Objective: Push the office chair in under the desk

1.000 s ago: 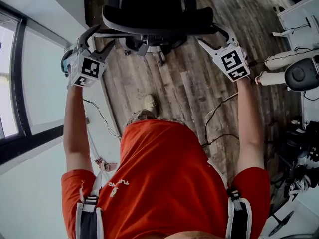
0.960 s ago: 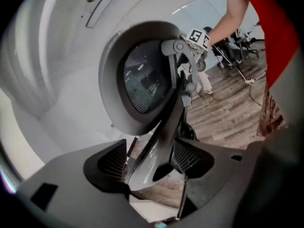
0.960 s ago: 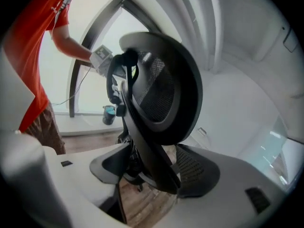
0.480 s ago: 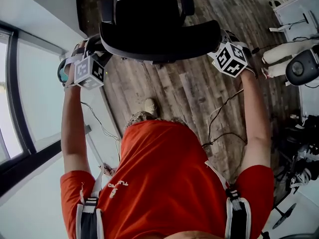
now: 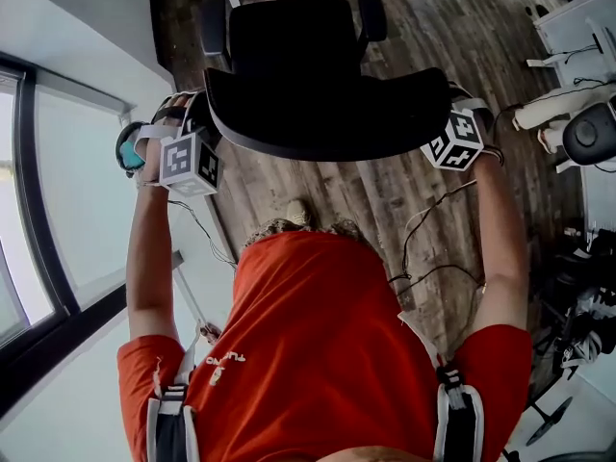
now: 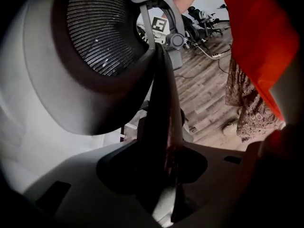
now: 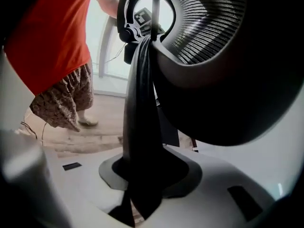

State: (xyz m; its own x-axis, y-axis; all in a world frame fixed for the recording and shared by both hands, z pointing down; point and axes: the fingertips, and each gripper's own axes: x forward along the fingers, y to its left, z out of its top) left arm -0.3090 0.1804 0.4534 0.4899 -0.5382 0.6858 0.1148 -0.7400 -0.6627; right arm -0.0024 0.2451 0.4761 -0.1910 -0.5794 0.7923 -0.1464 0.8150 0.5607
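The black office chair stands in front of me on the wood floor, its backrest (image 5: pixel 327 114) nearest me and its seat (image 5: pixel 289 37) beyond. My left gripper (image 5: pixel 200 114) sits on the backrest's left edge and my right gripper (image 5: pixel 446 99) on its right edge. In the left gripper view the thin dark backrest edge (image 6: pixel 161 94) runs straight between the jaws, which are closing, and a ribbed pad (image 6: pixel 102 30) lies against it. The right gripper view shows the same: the backrest edge (image 7: pixel 140 103) lies between the closing jaws, a ribbed pad (image 7: pixel 204 23) against it.
A white surface (image 5: pixel 96 17) borders the chair at the upper left, with a window (image 5: pixel 24 210) further left. Cables (image 5: pixel 423 229) trail over the floor by my feet. Another chair (image 5: pixel 589 133) and white furniture (image 5: pixel 577 27) stand at the right, dark equipment (image 5: pixel 577 306) below them.
Both grippers have moved from behind the backrest onto its two side edges, and their jaws have narrowed round it. The chair now sits lower and nearer in the head view.
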